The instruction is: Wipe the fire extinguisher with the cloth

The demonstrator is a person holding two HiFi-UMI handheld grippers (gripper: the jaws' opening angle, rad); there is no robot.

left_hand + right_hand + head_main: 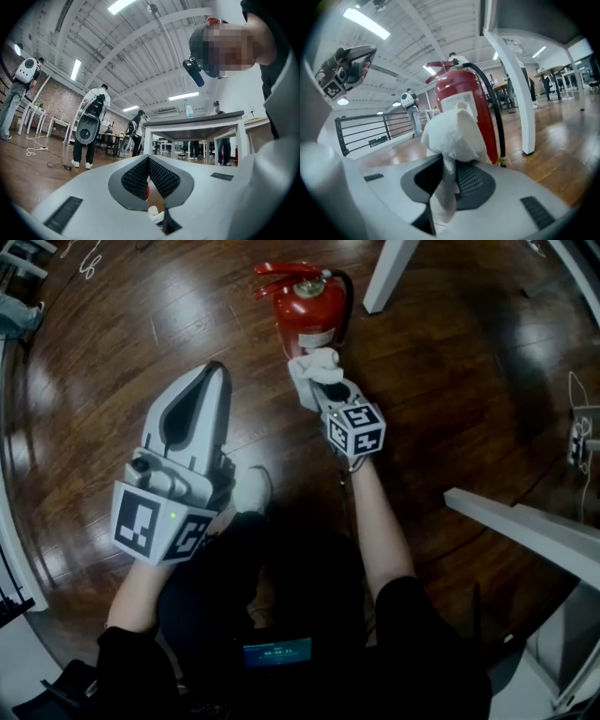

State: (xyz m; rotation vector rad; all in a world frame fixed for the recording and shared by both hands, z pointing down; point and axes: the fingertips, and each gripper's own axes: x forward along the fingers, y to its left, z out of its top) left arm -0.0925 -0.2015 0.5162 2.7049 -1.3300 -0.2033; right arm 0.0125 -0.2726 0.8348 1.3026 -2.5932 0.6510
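We have the crumpled white cloth point(452, 136) pinched in the right gripper point(447, 164), whose jaws are clamped on its lower tail while the bulk billows out past the tips. The red steel fire extinguisher point(309, 315) stands upright on the dark wooden floor point(450, 381), straight ahead of us. From the head view the cloth point(314, 367) sits against the lower front of the cylinder. Whether it presses there or stops just short we cannot quite tell, since the wad hides the contact. The left gripper point(214, 376) hangs well off to the left with its jaws closed tip to tip on nothing, apart from the work.

To do this wipe well, we judge that the loose wad should meet the metal, not the hard jaw tips, so we should lead with the cloth's fullest part and lean in lightly. The cylinder is tall and free-standing, so a firm sideways push could rock or slide it. Strokes running up and down the body look safer than hard shoves across it. We should also mind the black hose point(492, 108) down its right side and the white label point(457, 101), working round them so the cloth does not snag. The idle left gripper could steady the red lever handle point(286, 277) at the top if the body wobbles.
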